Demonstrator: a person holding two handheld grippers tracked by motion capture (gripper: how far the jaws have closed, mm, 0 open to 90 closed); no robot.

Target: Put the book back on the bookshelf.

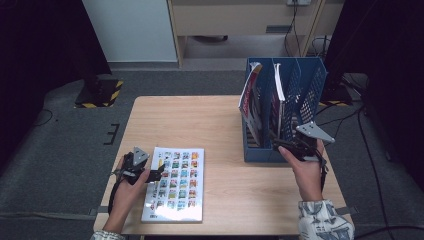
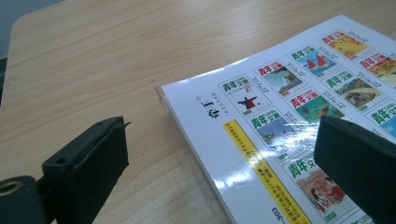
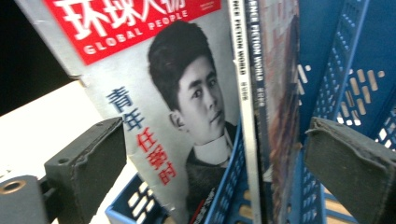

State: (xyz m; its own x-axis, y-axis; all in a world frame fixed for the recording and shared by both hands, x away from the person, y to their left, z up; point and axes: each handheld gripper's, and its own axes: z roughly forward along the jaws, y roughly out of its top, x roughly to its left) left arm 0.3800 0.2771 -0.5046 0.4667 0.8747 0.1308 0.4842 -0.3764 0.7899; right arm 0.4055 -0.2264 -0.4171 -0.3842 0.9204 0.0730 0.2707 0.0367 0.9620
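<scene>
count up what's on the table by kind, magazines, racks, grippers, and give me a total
Magazines: 3 (one flat on the table, one leaning in the first slot, one upright in the second slot)
File racks: 1
Grippers: 2 (left gripper, right gripper)
Total: 6

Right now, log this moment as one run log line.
left gripper: open, over magazine flat on table | right gripper: open, at blue file rack | rack: magazines upright

Magazine cover (image 3: 154, 116): I am reading "GLOBAL PEOPLE" in white on red, above blue and red Chinese characters.
Spines (image 3: 247, 70): they are showing "SCIENCE FICTION WORLD", partly cut off.
Flat magazine (image 2: 280, 116): it is carrying repeated "青年文摘" thumbnails and "-303".
</scene>
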